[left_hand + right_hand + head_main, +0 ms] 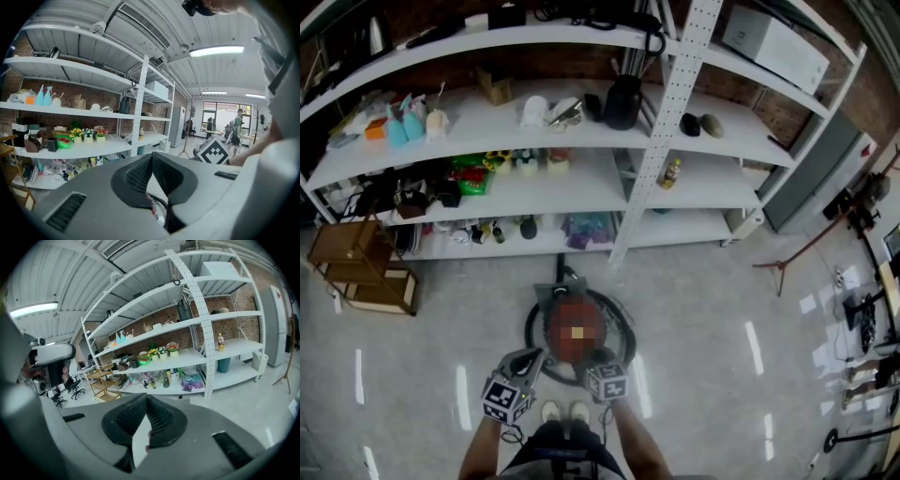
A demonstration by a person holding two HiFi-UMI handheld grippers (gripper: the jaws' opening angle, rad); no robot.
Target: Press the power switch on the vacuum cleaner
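The vacuum cleaner is sitting on the floor in front of the white shelving, with its black hose curling round it, just ahead of the person's shoes. The left tool and the right tool are hovering side by side over its near edge, each with its jaws pressed together at the tips and gripping nothing
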